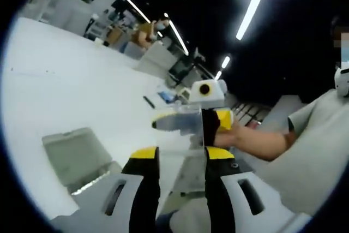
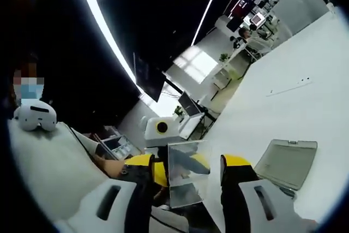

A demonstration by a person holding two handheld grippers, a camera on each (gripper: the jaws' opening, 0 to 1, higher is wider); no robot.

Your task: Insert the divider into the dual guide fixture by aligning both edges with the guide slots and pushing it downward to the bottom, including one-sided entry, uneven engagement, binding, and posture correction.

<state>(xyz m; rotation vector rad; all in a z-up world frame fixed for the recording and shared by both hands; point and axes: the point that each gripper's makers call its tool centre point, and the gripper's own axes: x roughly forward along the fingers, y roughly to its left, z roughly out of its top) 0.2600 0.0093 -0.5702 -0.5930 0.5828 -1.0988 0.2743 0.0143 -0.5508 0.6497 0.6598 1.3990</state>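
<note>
One clear divider (image 2: 188,170) held between both grippers, left (image 1: 182,159) and right (image 2: 188,167); one grey fixture (image 2: 287,162) on the bench (image 2: 283,107) beside them.

The divider (image 1: 185,129) is a clear, thin, roughly rectangular plastic sheet, held up in the air above the white bench (image 1: 65,85) and touching neither the bench nor the fixture. In the right gripper view the divider (image 2: 188,170) stands nearly upright, its flat face toward the camera. The dual guide fixture (image 1: 73,156) is a pale grey-green, shallow rectangular piece lying flat on the bench, well apart from the divider. In the right gripper view the fixture (image 2: 286,162) has a raised rim and a small notch on 1 long edge.
</note>
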